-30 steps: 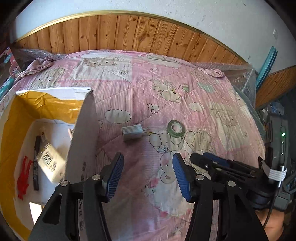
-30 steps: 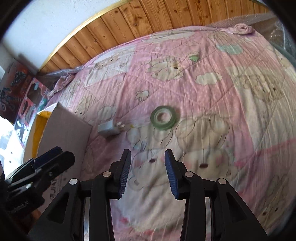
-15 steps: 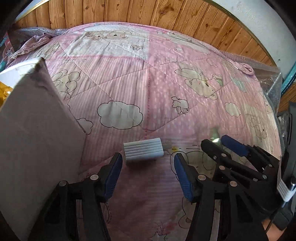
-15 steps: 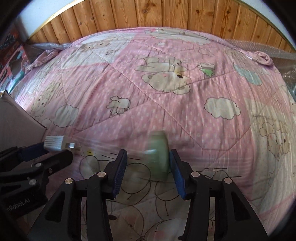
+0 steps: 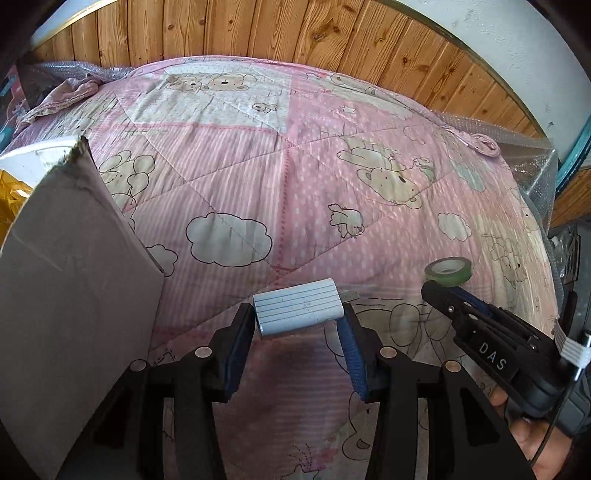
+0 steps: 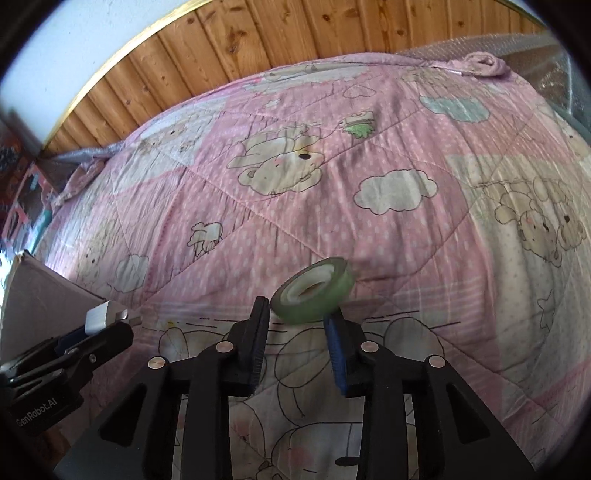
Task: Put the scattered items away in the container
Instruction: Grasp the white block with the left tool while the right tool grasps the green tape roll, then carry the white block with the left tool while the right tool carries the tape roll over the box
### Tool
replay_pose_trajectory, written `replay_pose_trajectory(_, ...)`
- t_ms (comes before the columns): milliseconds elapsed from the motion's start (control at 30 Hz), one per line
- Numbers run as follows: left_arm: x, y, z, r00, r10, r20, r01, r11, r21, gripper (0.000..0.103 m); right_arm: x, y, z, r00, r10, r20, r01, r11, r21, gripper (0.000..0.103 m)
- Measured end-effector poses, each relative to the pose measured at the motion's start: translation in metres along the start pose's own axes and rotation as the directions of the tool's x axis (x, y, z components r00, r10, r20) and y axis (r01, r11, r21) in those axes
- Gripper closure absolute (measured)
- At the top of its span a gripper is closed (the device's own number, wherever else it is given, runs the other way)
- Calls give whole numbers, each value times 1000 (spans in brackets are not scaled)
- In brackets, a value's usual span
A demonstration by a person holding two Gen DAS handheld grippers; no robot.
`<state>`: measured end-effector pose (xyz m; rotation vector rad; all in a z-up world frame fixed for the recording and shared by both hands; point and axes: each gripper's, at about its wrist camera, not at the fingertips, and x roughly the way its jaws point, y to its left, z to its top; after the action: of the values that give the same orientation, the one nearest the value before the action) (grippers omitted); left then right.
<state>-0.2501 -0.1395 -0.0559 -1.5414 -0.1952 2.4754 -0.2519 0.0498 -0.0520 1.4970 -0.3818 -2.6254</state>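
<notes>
A white ribbed charger plug (image 5: 297,312) sits crosswise between the blue pads of my left gripper (image 5: 298,323), which is shut on its two ends just above the pink quilt. From the right wrist view the same plug (image 6: 100,319) shows at the tip of the left gripper (image 6: 96,332). A green tape roll (image 6: 312,291) is tilted on edge between the fingertips of my right gripper (image 6: 297,315), which is shut on it. From the left wrist view the tape roll (image 5: 448,271) sits at the tip of the right gripper (image 5: 441,290). The cardboard box (image 5: 74,295) stands right beside the left gripper.
A pink cartoon quilt (image 5: 288,166) covers the whole surface, with a wooden wall panel (image 5: 258,33) behind. Bubble wrap (image 5: 532,155) hangs at the far right edge. Yellow lining (image 5: 11,199) shows inside the box. A person's fingers (image 5: 517,435) hold the right gripper.
Both grippers moved forward and narrowed. The left one took hold of the charger plug. The right one took hold of the tape roll, which now stands tilted off the quilt.
</notes>
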Motion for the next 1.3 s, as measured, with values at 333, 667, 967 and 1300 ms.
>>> replay_pose_trajectory(333, -2, -11, -16, 995, -91, -35, 91, 996, -12, 56, 10, -6, 4, 998, -58, 27, 58, 998, -22, 60)
replay_pose_trajectory(667, -6, -13, -20, 990, -139, -36, 138, 990, -27, 56, 4, -20, 9, 998, -53, 26, 52, 998, 37, 87)
replay_pose_trajectory(967, -11, -16, -22, 985, -167, -42, 165, 986, -34, 56, 15, -39, 30, 994, -90, 54, 87, 994, 62, 66)
replay_pose_trajectory(1300, -15, -21, -19, 985, -170, -25, 169, 985, -27, 56, 3, -39, 33, 994, -37, 98, 30, 997, 77, 92)
